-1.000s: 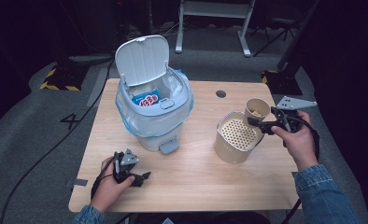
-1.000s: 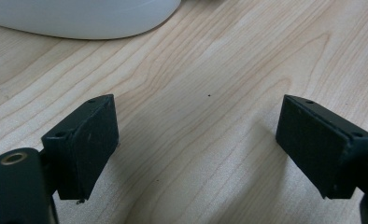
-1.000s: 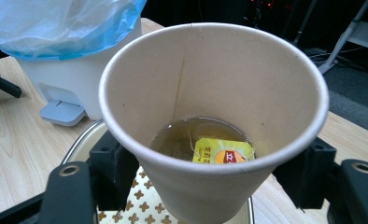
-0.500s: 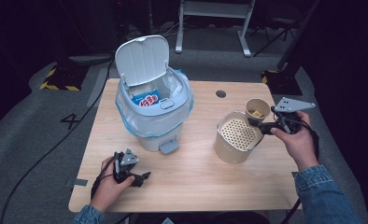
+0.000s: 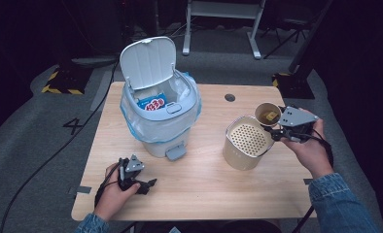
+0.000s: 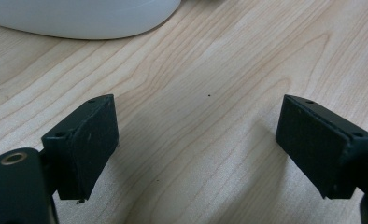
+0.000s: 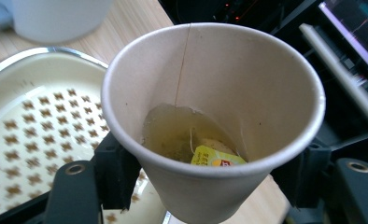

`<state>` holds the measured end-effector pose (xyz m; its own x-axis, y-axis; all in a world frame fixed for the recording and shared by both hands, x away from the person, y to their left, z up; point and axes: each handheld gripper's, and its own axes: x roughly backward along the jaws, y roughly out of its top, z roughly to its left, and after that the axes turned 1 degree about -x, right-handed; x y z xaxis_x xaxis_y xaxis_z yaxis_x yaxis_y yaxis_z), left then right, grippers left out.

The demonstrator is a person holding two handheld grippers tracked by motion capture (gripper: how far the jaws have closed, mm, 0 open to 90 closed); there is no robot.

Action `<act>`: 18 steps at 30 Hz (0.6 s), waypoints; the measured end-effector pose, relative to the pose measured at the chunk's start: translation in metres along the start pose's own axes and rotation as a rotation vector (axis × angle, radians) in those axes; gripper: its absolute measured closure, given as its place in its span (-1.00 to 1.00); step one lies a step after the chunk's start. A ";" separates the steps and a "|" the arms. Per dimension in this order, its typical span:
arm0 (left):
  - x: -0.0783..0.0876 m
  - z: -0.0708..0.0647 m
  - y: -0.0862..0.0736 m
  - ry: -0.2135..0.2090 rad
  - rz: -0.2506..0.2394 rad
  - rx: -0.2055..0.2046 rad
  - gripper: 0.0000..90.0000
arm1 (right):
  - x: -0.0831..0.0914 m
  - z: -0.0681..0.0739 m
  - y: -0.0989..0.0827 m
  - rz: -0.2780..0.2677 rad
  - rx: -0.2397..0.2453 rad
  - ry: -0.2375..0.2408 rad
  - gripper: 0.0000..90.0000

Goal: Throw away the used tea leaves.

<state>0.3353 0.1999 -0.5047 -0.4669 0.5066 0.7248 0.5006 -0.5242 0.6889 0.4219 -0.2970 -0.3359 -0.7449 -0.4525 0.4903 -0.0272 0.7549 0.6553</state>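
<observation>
A paper cup (image 5: 267, 114) with pale liquid and a yellow-tagged tea bag (image 7: 215, 158) is held just above the far right rim of a cream container with a perforated strainer top (image 5: 248, 141). My right gripper (image 5: 273, 131) is shut on the cup (image 7: 210, 116); its jaws have just been closing on the cup's lower wall, one on each side. My left gripper (image 5: 148, 184) rests on the table near the front left, open. In the left gripper view, nothing but bare wood lies between the jaws of that gripper (image 6: 210, 149).
A white pedal bin (image 5: 160, 121) with its lid (image 5: 148, 60) up stands at the middle left, with a blue packet (image 5: 153, 103) inside. Its base (image 6: 79, 18) lies just ahead of my left gripper. The wooden table (image 5: 204, 184) has a cable hole (image 5: 230, 97).
The right hand with the cup has shifted only slightly beside the strainer container. The left hand has not moved.
</observation>
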 end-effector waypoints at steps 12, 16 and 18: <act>0.000 0.000 0.000 0.001 0.001 0.000 -0.70 | 0.002 0.017 0.013 0.111 0.356 -0.113 -0.24; 0.000 0.000 0.000 0.002 0.001 0.000 -0.70 | 0.000 0.024 0.016 0.158 0.456 -0.146 -0.24; 0.000 0.000 0.000 0.001 0.000 0.001 -0.70 | -0.002 0.027 0.016 0.183 0.509 -0.162 -0.23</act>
<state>0.3352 0.1999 -0.5047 -0.4675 0.5060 0.7248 0.5012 -0.5237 0.6889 0.4044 -0.2711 -0.3417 -0.8594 -0.2440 0.4493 -0.1757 0.9662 0.1886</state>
